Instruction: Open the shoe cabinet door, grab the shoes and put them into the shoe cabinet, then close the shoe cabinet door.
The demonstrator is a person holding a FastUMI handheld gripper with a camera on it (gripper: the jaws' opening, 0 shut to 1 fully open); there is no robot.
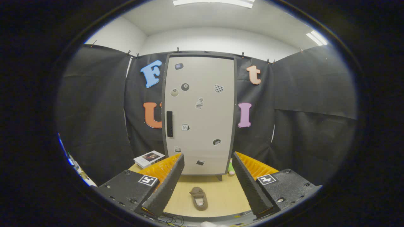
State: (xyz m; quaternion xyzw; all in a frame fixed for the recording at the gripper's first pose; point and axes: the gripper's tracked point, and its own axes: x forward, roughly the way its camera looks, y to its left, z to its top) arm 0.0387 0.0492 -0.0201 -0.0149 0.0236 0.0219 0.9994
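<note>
Claw (208, 164) held level, fingers (169, 186) spread wide apart, gripping nothing

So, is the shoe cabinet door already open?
No, the door sits flush in its frame, and the open gripper is well short of its handle.

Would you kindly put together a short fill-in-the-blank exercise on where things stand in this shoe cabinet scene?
1. The shoe cabinet door is ____.
2. The gripper has its fingers spread apart, so it is ____.
3. The slipper lies on the wooden surface ____ the two fingers.
4. The dark handle is fixed near the door's ____ edge.

Missing words: closed; open; between; left
</note>
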